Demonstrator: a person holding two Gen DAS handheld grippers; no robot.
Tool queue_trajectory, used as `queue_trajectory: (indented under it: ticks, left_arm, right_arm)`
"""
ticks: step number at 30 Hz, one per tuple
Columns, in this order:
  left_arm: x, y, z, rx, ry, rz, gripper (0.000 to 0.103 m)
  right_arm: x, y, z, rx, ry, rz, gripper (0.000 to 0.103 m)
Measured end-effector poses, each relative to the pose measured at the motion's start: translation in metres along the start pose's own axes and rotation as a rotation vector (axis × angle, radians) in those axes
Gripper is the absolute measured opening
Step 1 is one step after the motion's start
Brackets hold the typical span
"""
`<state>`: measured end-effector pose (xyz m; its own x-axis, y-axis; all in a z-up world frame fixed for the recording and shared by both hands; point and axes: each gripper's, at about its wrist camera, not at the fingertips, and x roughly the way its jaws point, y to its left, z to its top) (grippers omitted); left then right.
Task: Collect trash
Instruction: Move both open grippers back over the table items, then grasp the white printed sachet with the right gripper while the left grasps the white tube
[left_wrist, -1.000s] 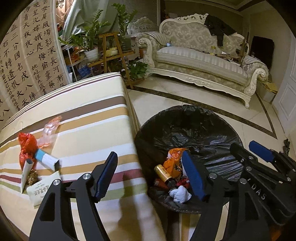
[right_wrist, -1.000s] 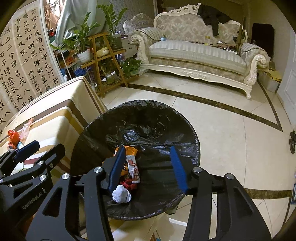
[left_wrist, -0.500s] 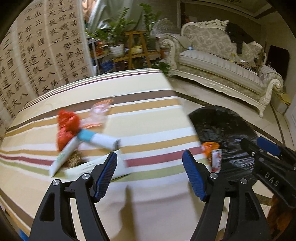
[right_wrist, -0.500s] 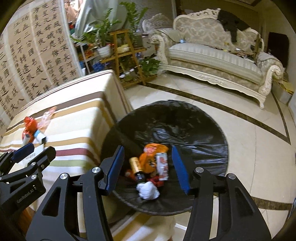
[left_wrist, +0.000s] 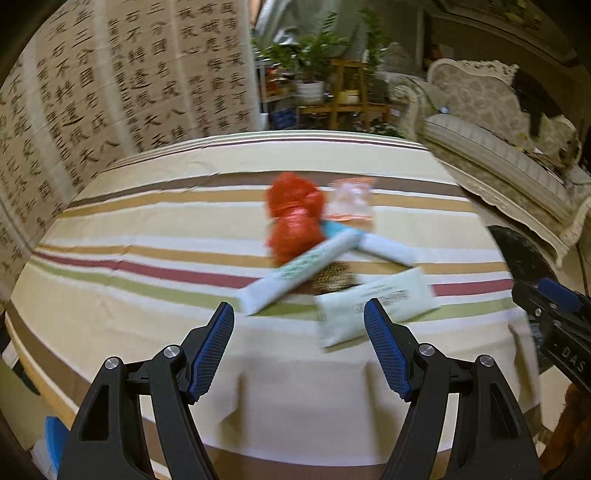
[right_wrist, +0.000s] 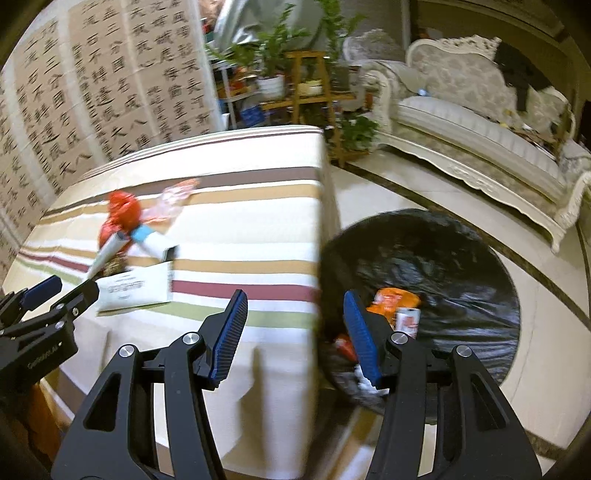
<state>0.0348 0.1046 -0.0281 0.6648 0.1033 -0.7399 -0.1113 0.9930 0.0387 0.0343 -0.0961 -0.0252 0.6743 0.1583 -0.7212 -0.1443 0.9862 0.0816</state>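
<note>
2 white sachets (left_wrist: 376, 303) – 1 bin (right_wrist: 443, 295)

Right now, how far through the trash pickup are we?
Partway. Done: an orange wrapper and a can lie in the black-lined bin. In hand: nothing; the left gripper and the right gripper are both open and empty. Left: the red bag, clear wrapper, two white tubes and a flat white packet on the striped table.

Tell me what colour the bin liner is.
Black; the bin liner shows best in the right wrist view.
</note>
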Motion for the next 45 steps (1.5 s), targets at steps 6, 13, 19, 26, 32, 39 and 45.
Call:
queue_trajectory:
  ticks: [6,13,19,26,32,39,45]
  left_arm:
    - [0.005,0.023,-0.003,-0.036,0.009,0.025,0.071]
    - [0.017,0.024,-0.005,-0.013,0.056,0.023,0.071]
    - [0.016,0.016,-0.007,0.022,0.061,0.012,0.071]
    - [0.015,-0.003,-0.010,0.051,0.078,-0.021,0.071]
    - [0.008,-0.030,-0.015,0.094,0.076,-0.051,0.071]
    - [0.002,-0.063,-0.019,0.153,0.070,-0.098,0.071]
    - [-0.003,-0.060,-0.018,0.151,0.059,-0.105,0.071]
  right_arm:
    - [0.001,0.032,0.002,-0.064,0.007,0.028,0.053]
    - [0.000,0.038,0.000,-0.074,0.011,0.025,0.053]
    - [0.001,0.039,-0.001,-0.068,0.011,0.025,0.053]
    - [-0.003,0.026,-0.005,-0.040,0.002,0.030,0.053]
    - [-0.010,0.006,-0.009,-0.010,-0.007,0.029,0.053]
    - [-0.016,-0.009,-0.012,0.019,-0.015,0.018,0.053]
    - [-0.019,-0.012,-0.009,0.026,-0.021,0.014,0.053]
